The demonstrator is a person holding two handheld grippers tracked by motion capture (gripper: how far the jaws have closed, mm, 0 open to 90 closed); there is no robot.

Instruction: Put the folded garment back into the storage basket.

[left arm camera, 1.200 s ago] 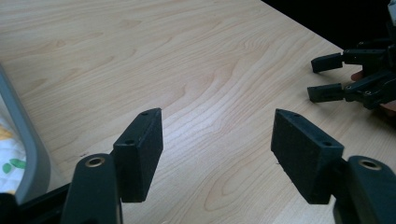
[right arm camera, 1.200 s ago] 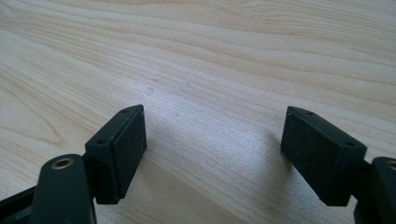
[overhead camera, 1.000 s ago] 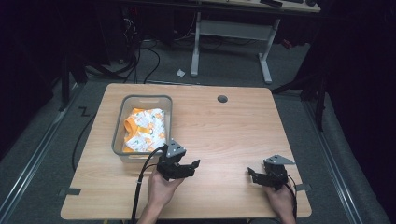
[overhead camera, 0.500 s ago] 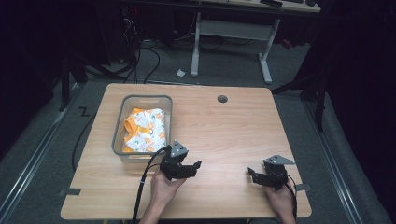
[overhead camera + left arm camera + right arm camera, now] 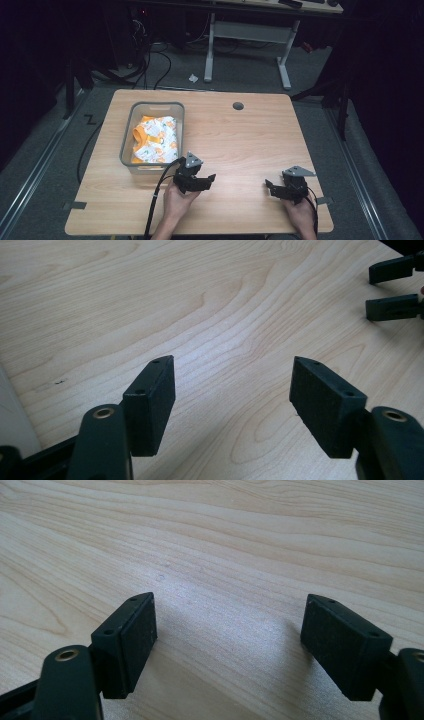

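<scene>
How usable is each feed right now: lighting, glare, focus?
High view: the table is evenly lit, its surroundings nearly black, the image soft. Left gripper view: sharp wood grain, and the left hand-held gripper is in focus. Right gripper view: pale glare on the wood between the right hand-held gripper's jaws.

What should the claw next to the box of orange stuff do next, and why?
Probably swing the left gripper toward the clear bin and reach over its rim. Its jaws stand wide open with nothing between them, only bare table beneath, and the orange and white packets in the bin are the only things there to pick up.
</scene>
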